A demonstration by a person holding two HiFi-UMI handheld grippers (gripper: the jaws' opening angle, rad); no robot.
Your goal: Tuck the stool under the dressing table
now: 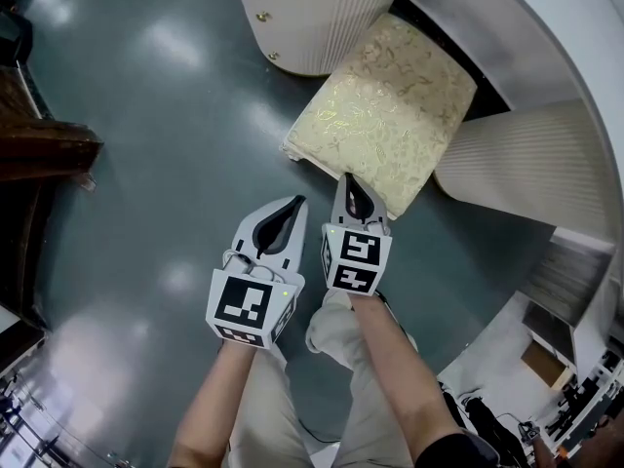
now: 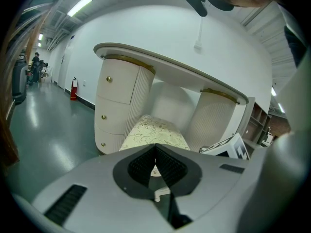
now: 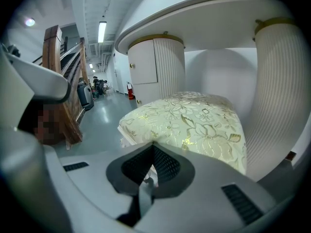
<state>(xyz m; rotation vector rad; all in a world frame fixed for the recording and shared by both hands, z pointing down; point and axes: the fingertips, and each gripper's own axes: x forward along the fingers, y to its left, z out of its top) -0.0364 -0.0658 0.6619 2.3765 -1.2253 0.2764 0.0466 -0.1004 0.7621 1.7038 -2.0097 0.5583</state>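
- Head view: The stool, cushioned in cream-and-gold floral fabric, stood on the grey floor. Its far end was in the gap between the dressing table's ribbed pedestals, and its near end was out in the open. The right gripper was clenched, with its tip at the cushion's near edge. The left gripper hung just beside it over the floor, clear of the stool.
- Left gripper view: The left gripper's jaws were pressed together with nothing between them. Ahead, the stool sat partway beneath the curved tabletop, next to the drawer pedestal.
- Right gripper view: The right gripper's jaws were likewise clenched on nothing. The stool's cushion rose directly in front of their tip. Whether they touched could not be told. The dressing table arched overhead, and the stool's far end sat between its pedestals.
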